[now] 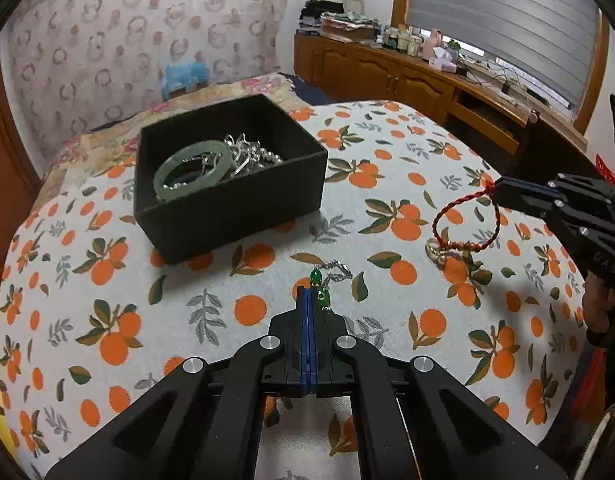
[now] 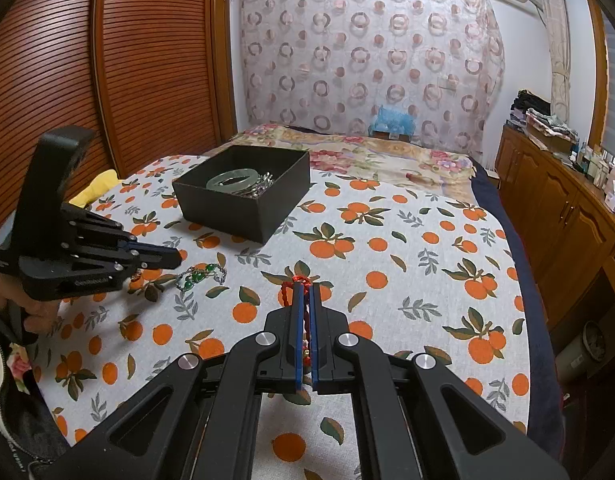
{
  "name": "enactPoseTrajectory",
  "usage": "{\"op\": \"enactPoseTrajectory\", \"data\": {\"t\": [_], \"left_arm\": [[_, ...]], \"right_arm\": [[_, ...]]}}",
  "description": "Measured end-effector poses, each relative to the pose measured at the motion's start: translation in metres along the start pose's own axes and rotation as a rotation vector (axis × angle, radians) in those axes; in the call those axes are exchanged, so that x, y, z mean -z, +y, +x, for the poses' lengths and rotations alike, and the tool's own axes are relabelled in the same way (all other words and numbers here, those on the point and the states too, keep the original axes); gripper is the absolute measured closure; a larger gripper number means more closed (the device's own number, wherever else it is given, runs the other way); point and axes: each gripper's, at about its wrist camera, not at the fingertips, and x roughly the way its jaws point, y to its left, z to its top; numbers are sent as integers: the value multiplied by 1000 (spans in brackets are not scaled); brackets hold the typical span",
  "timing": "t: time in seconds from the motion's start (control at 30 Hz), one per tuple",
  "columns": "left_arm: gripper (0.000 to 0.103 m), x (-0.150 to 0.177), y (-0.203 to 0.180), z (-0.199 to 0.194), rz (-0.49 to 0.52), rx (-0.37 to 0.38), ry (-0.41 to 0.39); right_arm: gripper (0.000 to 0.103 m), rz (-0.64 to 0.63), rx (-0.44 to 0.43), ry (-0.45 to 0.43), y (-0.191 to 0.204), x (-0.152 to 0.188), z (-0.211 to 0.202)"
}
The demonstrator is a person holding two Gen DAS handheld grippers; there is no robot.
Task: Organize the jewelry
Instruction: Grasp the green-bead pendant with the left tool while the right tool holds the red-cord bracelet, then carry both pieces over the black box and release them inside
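A black box (image 1: 235,216) (image 2: 243,212) sits on the orange-print cloth and holds a pale green jade bangle (image 1: 191,168) (image 2: 235,180) and silver chains (image 1: 251,152). My left gripper (image 1: 308,292) (image 2: 175,258) is shut and empty, its tips just left of a green-stone silver necklace (image 1: 327,280) (image 2: 199,274) lying on the cloth. My right gripper (image 2: 306,292) (image 1: 497,190) is shut on a red braided cord bracelet (image 1: 463,220) (image 2: 295,292), which hangs from the tips with its lower loop touching the cloth. A small gold piece (image 1: 435,250) lies by that loop.
The orange-print cloth (image 2: 387,264) covers a bed. A wooden cabinet (image 2: 555,208) with bottles and folded cloth runs along the right. A slatted wooden wardrobe (image 2: 107,60) stands at the left. A yellow item (image 2: 101,188) lies at the bed's left edge.
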Motion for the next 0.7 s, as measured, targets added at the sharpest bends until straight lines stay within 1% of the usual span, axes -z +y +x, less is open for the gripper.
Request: {"op": "enactPoseTrajectory", "data": {"t": [0.5, 0.53, 0.6, 0.63, 0.67, 0.7], "left_arm": [[103, 1, 9, 10, -25, 5, 24], [101, 0, 8, 11, -20, 2, 31], [91, 1, 9, 11, -19, 1, 35], [83, 1, 8, 12, -15, 0, 36], [80, 1, 7, 12, -10, 4, 37], [80, 2, 6, 13, -7, 4, 38]], "right_arm": [[100, 1, 0, 1, 1, 1, 1], [100, 1, 0, 0, 1, 1, 1], [100, -2, 0, 1, 1, 1, 1], [100, -2, 0, 2, 1, 1, 1], [100, -4, -1, 3, 1, 1, 2], [100, -5, -1, 4, 2, 2, 3]]}}
